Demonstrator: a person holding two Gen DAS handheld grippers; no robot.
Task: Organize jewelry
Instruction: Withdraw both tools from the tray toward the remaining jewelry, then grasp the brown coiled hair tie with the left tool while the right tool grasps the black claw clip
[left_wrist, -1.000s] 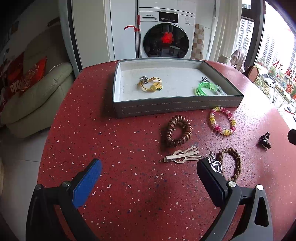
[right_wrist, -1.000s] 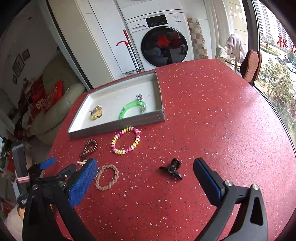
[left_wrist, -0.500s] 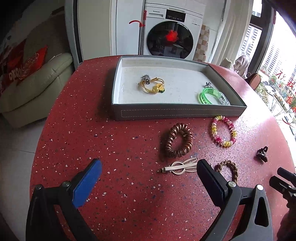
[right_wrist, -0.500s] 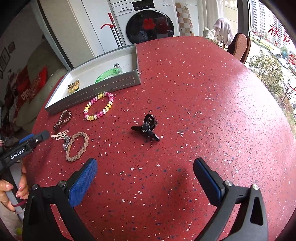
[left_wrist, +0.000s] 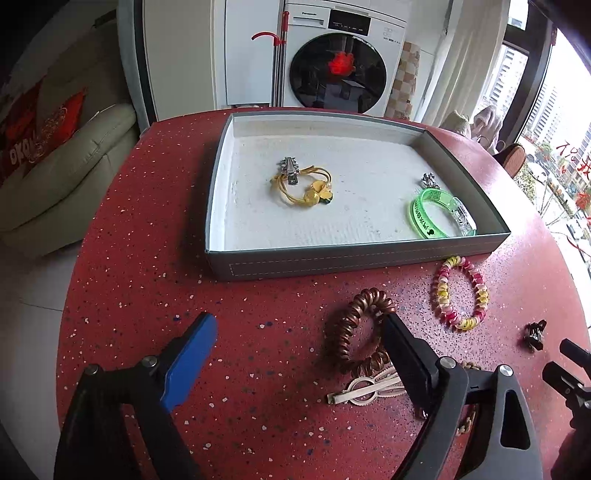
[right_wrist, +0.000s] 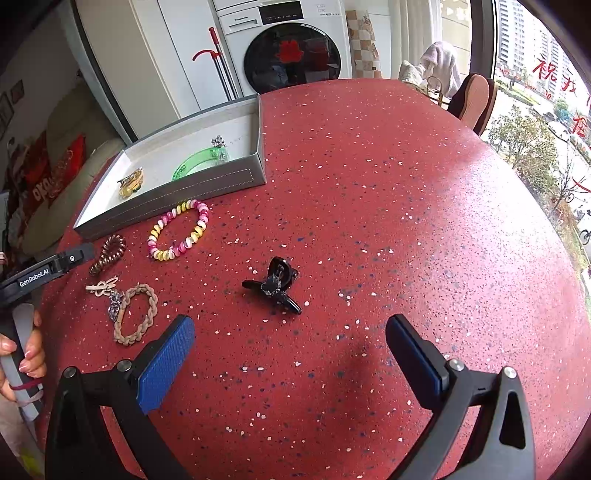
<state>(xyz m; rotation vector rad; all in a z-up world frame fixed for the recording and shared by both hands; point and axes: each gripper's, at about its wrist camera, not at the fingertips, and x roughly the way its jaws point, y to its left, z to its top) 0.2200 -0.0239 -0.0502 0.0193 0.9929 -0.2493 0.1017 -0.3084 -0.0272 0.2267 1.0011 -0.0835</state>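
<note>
A grey tray (left_wrist: 354, 258) (right_wrist: 166, 199) with a white floor holds a yellow flower hair tie (left_wrist: 306, 184), a green bangle (left_wrist: 436, 214) and a small silver clip (left_wrist: 428, 181). On the red table in front of it lie a brown spiral hair tie (left_wrist: 358, 332) (right_wrist: 109, 253), a pink-and-yellow bead bracelet (left_wrist: 460, 291) (right_wrist: 179, 230), a beige hair clip (left_wrist: 365, 389), a braided tan bracelet (right_wrist: 136, 314) and a black claw clip (right_wrist: 275, 284) (left_wrist: 533, 334). My left gripper (left_wrist: 299, 354) is open and empty, left of the spiral tie. My right gripper (right_wrist: 290, 350) is open and empty, just short of the black claw clip.
The round red speckled table (right_wrist: 406, 184) drops off at its right edge by a window. A washing machine (left_wrist: 332, 62) and a beige sofa (left_wrist: 62, 177) stand behind. A brown chair (right_wrist: 476, 99) stands past the far edge.
Both grippers have moved forward over the table. The left now reaches beside the spiral tie and beige clip; the right has closed in on the black claw clip. Both stayed open.
</note>
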